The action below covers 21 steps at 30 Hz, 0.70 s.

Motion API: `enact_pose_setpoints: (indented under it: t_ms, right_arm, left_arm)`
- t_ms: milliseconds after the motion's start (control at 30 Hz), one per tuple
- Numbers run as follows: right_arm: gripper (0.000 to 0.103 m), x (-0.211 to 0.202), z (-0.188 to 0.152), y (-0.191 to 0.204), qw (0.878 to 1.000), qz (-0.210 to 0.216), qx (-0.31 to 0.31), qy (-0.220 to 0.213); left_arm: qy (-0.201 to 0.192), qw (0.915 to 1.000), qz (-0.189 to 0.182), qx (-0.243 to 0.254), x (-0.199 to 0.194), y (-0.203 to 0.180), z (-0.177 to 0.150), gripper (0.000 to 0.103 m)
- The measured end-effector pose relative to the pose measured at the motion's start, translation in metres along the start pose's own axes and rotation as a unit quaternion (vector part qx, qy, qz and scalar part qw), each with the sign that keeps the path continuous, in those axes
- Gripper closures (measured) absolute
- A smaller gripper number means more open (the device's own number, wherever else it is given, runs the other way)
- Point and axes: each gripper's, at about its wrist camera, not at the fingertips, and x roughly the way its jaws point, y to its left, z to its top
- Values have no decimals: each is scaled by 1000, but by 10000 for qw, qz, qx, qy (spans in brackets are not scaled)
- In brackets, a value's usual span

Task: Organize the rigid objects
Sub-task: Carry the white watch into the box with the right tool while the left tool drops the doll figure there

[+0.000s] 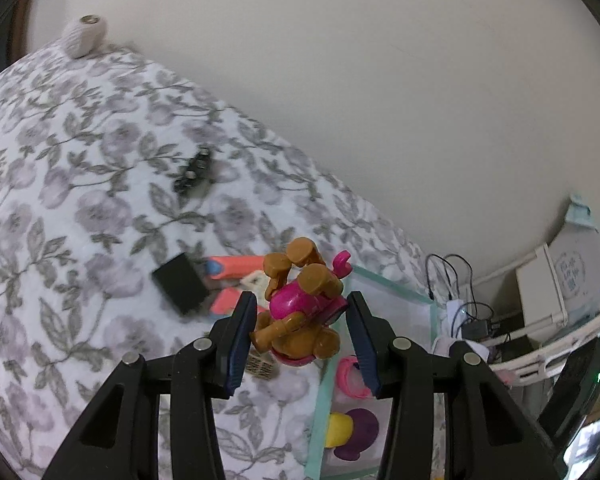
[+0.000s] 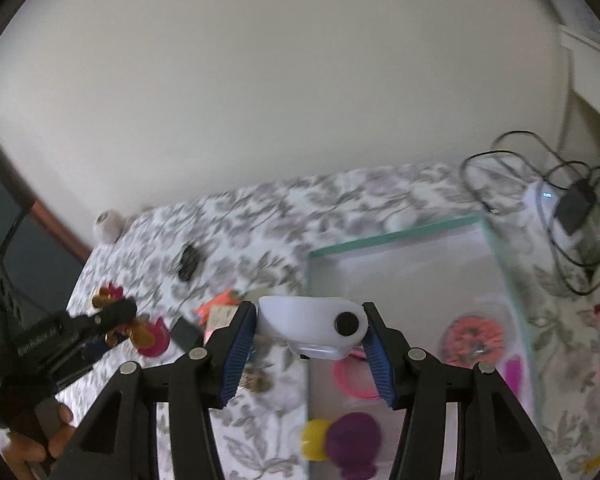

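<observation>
Both angled downward, the left tongs (image 1: pixel 302 320) grasp a pink-and-brown toy dog (image 1: pixel 300 308) above the floral bed (image 1: pixel 80 220), while the right tongs (image 2: pixel 310 332) clench a white device (image 2: pixel 312 324) over the edge of the clear bin (image 2: pixel 396 236) holding toys.

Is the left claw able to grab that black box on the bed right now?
Probably not yet: the left claw is shut on the pink-and-brown toy, so nothing else fits. The black box itself lies uncovered on the bedspread.
</observation>
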Motion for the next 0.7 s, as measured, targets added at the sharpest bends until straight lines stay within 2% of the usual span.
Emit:
enact_pose_setpoints:
  t_ms: [200, 367, 567, 700]
  right_arm:
    - [47, -6, 1, -29, 9992, -188, 319, -158]
    - [47, -10, 2, -44, 9978, -491, 320, -300]
    - [47, 5, -2, -67, 9968, -450, 593, -298]
    - [47, 21, -9, -84, 9954, -430, 845, -129]
  left_arm:
    - [-130, 9977, -244, 618, 13, -37, -18, 55]
    - [24, 9934, -495, 1031, 41, -68, -34, 55]
    - [181, 9896, -544, 1321, 75, -87, -51, 55]
    - [251, 9894, -652, 1271, 95, -87, -57, 55]
